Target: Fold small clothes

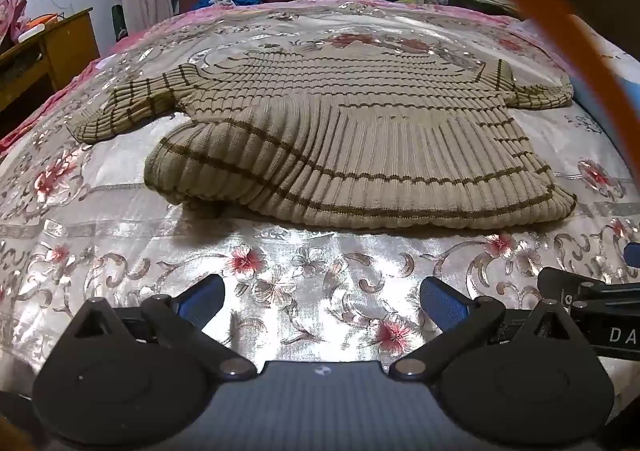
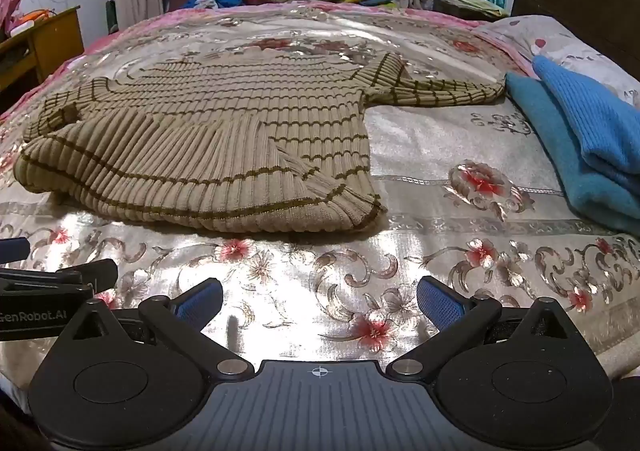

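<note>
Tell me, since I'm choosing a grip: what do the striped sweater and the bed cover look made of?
Striped sweater: thick ribbed knit, probably wool or acrylic, matte, with raised ridges. Bed cover: looks like glossy satin-type fabric, shining with glare and a woven floral pattern.

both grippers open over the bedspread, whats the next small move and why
Probably bring the left gripper forward to the sweater's left sleeve to fold it inward. The sweater lies flat with both sleeves spread out, and both the left and the right gripper are open, empty and short of it.

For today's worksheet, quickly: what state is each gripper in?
Left gripper: open, holding nothing.
Right gripper: open, holding nothing.
</note>
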Tool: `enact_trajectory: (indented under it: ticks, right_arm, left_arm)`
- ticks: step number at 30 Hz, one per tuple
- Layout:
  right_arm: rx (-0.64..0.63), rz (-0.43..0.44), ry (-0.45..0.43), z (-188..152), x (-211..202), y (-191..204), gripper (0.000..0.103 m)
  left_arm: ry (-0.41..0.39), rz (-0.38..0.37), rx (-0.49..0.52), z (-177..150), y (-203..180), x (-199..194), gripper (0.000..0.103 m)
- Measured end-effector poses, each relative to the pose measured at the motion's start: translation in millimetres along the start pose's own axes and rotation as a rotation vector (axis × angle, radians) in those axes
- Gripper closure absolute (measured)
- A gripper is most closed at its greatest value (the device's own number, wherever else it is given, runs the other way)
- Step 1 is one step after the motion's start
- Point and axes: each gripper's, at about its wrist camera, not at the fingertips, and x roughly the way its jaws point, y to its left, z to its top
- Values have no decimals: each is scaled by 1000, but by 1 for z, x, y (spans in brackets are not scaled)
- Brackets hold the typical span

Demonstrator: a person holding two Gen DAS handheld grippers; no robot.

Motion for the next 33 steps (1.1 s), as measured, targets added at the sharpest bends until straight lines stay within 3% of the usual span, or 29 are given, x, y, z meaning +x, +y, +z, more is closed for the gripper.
enact_trajectory:
  ticks: [33]
  right_arm:
    - [9,14,1,-2,0,-1,0]
  left_arm:
    - [36,-8,-24,-3,3,4,0]
